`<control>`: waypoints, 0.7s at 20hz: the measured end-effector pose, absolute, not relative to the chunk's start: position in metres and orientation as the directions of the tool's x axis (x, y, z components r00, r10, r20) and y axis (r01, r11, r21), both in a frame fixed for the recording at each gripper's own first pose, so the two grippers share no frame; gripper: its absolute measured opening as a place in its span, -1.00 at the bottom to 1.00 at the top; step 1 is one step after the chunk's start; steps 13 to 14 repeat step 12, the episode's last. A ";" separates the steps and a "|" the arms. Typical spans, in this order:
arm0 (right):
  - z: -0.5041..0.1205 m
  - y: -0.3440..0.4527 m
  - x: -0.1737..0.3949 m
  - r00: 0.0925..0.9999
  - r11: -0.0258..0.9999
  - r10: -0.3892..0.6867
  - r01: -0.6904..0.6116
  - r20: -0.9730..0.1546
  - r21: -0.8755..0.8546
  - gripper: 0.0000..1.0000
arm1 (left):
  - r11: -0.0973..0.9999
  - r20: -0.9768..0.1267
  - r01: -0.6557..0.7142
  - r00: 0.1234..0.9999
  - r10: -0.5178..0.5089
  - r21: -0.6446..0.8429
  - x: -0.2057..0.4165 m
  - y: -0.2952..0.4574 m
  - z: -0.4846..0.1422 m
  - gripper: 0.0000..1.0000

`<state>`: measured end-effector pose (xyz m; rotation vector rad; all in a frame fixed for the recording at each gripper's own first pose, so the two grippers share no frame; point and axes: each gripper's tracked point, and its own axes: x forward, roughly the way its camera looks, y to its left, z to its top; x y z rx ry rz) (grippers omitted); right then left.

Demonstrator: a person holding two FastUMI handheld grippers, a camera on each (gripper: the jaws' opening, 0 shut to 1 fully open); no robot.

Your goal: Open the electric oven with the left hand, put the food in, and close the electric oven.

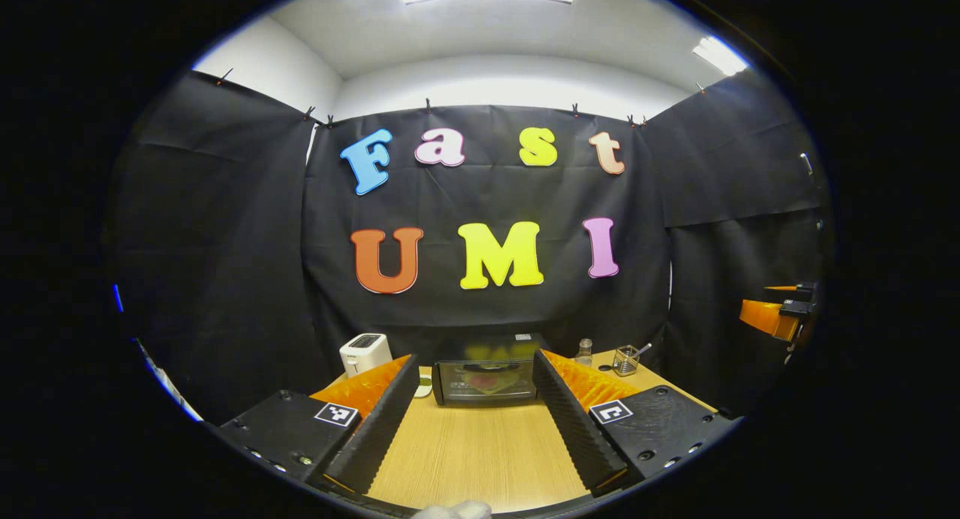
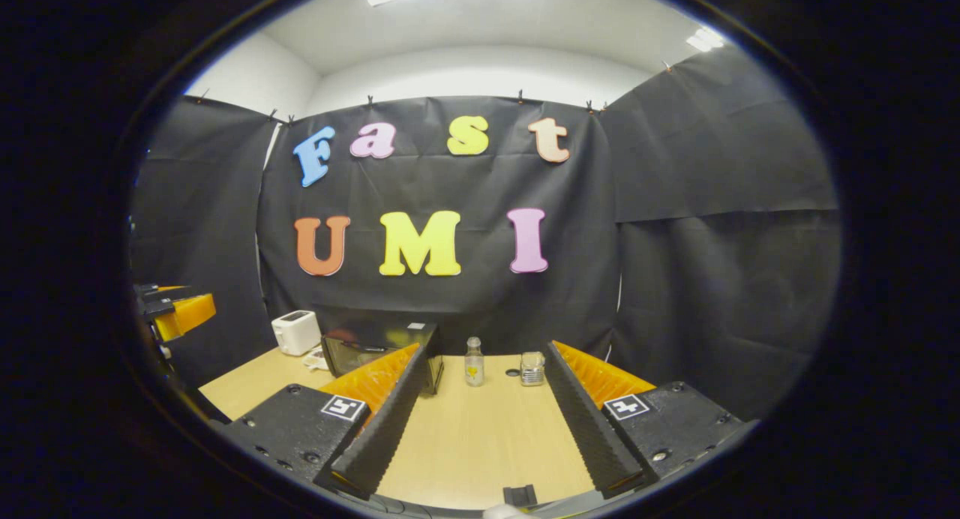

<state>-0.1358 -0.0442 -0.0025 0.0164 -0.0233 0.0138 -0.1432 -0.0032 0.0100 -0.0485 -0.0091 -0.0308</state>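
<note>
Worktop (image 1: 480, 451), electric oven (image 1: 486, 379), two tools.
Oven, door shut, stands straight ahead of left tool (image 1: 476, 421), fingers spread, empty; toaster (image 1: 365, 352) ahead-left; right tool (image 2: 480, 421) likewise spread wide, bottle (image 2: 473, 361) ahead.

Left gripper view: bare wooden table (image 1: 480, 451) runs from bottom centre straight up to the closed electric oven (image 1: 486, 379) at centre, nothing between; white toaster (image 1: 364, 352) stands just left of the oven, small bottle (image 1: 584, 350) and mesh cup (image 1: 625, 360) to its right near the back wall. Right gripper view: open tabletop in the lower centre, blocked farther up by the bottle (image 2: 473, 361) and cup (image 2: 532, 369) at centre, with oven (image 2: 379, 346) and toaster (image 2: 296, 331) at middle left.
</note>
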 end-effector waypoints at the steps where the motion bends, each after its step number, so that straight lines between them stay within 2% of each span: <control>1: -0.003 -0.042 -0.136 1.000 1.000 0.013 -0.013 0.023 0.016 0.93 | 0.998 0.010 0.032 0.999 -0.032 -0.052 -0.143 -0.001 0.009 0.92; 2: -0.003 -0.040 -0.137 1.000 1.000 0.013 -0.013 0.022 0.018 1.00 | 0.998 0.013 0.034 0.999 -0.033 -0.055 -0.143 0.001 0.010 0.92; 4: -0.005 -0.036 -0.140 1.000 1.000 0.011 -0.012 0.018 0.024 0.93 | 0.998 0.019 0.029 0.999 -0.028 -0.053 -0.144 0.006 0.011 0.92; 5: -0.004 -0.035 -0.142 1.000 1.000 0.012 -0.012 0.018 0.026 0.93 | 0.998 0.019 0.029 0.999 -0.028 -0.054 -0.145 0.008 0.009 1.00; 6: -0.005 -0.034 -0.143 1.000 1.000 0.009 -0.009 0.018 0.024 1.00 | 0.998 0.017 0.028 0.999 -0.028 -0.057 -0.147 0.010 0.009 0.92; 8: -0.002 -0.031 -0.146 1.000 1.000 0.006 -0.007 0.021 0.018 0.93 | 0.998 0.015 0.032 0.999 -0.031 -0.058 -0.147 0.011 0.008 0.92; 9: -0.002 -0.029 -0.147 1.000 1.000 0.006 -0.006 0.023 0.016 1.00 | 0.998 0.014 0.035 0.999 -0.034 -0.058 -0.148 0.012 0.007 0.92; 14: 0.000 -0.023 -0.152 1.000 1.000 0.004 -0.005 0.028 0.015 1.00 | 0.998 0.016 0.041 0.999 -0.040 -0.057 -0.150 0.016 0.006 0.92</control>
